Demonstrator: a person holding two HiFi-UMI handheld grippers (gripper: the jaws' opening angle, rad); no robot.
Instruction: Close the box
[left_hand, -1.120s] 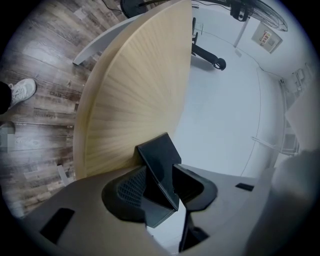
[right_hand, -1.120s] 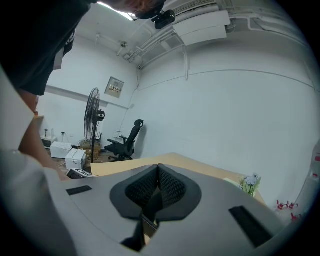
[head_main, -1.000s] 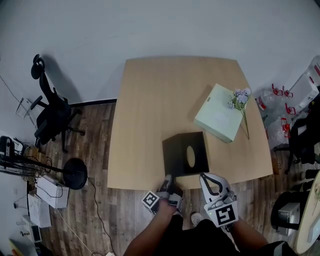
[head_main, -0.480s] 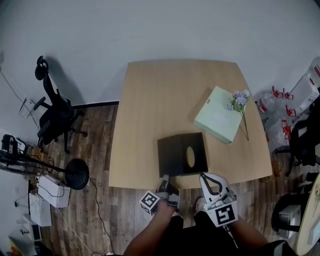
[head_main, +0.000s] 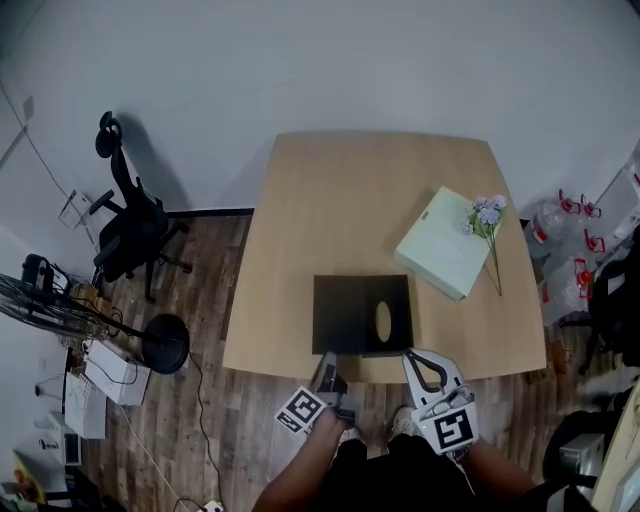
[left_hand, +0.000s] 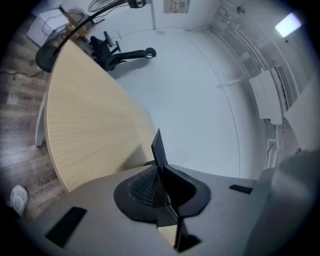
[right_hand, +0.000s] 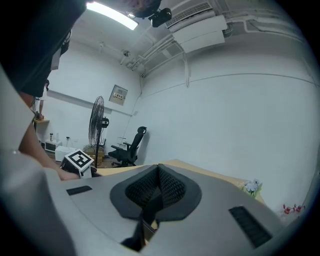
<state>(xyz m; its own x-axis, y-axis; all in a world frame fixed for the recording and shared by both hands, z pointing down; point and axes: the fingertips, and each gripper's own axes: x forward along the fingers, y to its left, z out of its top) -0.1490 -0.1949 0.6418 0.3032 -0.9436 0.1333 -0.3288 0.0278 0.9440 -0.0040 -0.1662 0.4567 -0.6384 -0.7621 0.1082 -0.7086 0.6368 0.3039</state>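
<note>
The head view looked steeply down from high above the tabletop's (head_main: 350, 200) near edge, taking in the whole top and the floor around it. The left gripper view sat low at that near edge, very close to the black box (left_hand: 160, 150) flap, and faced across the top toward the wall. The right gripper view rode just above the top and also faced the wall. All three views shared the office chair (head_main: 130, 225). The head view and the right gripper view shared the flowers (head_main: 487, 215).

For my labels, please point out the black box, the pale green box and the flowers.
black box (head_main: 345, 312): head view, top face.
pale green box (head_main: 440, 258): head view, top face.
flowers (head_main: 487, 213): head view, blossoms.
</note>
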